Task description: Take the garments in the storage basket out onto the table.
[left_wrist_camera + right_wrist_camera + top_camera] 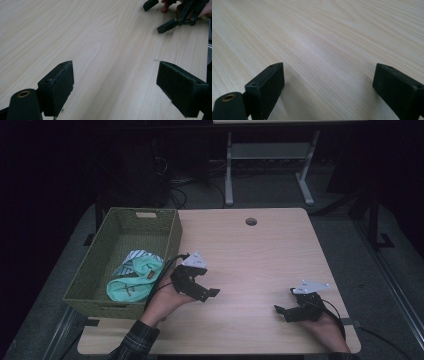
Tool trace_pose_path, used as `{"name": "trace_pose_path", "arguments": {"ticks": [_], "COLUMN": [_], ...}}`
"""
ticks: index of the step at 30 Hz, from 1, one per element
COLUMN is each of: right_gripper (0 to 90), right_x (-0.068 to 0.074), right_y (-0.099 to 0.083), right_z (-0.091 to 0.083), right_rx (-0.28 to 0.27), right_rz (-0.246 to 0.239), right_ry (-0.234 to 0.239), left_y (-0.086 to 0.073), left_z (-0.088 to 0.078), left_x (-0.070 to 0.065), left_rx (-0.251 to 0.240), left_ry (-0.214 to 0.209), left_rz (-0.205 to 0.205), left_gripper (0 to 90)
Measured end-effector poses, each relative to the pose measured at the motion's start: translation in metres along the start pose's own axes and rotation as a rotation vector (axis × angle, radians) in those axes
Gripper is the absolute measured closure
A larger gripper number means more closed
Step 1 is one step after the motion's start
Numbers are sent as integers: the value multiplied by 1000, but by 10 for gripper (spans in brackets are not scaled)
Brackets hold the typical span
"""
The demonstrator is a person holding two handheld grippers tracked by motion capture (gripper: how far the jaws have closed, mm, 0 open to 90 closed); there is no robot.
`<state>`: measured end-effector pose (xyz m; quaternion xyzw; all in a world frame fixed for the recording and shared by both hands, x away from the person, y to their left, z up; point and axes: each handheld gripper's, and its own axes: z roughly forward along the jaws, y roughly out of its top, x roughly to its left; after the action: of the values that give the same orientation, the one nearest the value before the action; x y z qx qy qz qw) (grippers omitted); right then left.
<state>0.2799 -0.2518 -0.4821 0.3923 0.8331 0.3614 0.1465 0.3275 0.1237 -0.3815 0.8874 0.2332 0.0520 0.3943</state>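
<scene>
From the high view, your left gripper (pixel 202 290) hangs over the worktop (pixel 250 255) near its left edge, just beside the woven green basket (pixel 172 227) that sits along that edge. Its jaws are spread and empty, pointing toward the right edge. Inside the basket, at the end nearest you, lies a mint-green cloth (pixel 132 285) bunched up with a striped cloth (pixel 135 256) tucked partly under it — the green one drapes against the basket wall closest to your left hand (pixel 165 301). Your right gripper (pixel 286 311) sits low over the worktop near the near right corner, jaws released and pointing toward the left edge, nothing between them. The two grippers are well apart, with bare wood between. A round cable hole (pixel 251 221) shows near the far edge.

In the left gripper view, the left gripper (pixel 115 83) has its two black padded jaws standing wide apart over bare wood grain. Farther off, at the upper right, you can see the right gripper (pixel 156 16) with its own jaws parted, fingers (pixel 165 7) behind it.

In the right gripper view, the right gripper (pixel 328 82) is likewise released — both pads wide apart, empty, over plain worktop.
</scene>
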Motion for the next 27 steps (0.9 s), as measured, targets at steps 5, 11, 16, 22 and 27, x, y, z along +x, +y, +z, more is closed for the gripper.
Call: {"name": "trace_pose_path", "arguments": {"ticks": [5,11,16,22,27], "right_gripper": [100,100,99,100,101], "right_x": [0,0,0,0,0], "right_y": [0,0,0,0,0], "right_z": [0,0,0,0,0], "right_rx": [0,0,0,0,0], "right_rz": [1,-1,-2,-2,-1], "right_ry": [1,0,0,0,0], "left_y": [3,4,3,3,2], "left_z": [-9,-18,-26,-32,-36], "left_x": [2,5,8,10,13], "left_rx": [-17,-21,-22,-28,-33], "left_ry": [-8,-2,7,13,18], "left_rz": [2,6,3,1,-4], "left_gripper": [140,140,140,140,140]}}
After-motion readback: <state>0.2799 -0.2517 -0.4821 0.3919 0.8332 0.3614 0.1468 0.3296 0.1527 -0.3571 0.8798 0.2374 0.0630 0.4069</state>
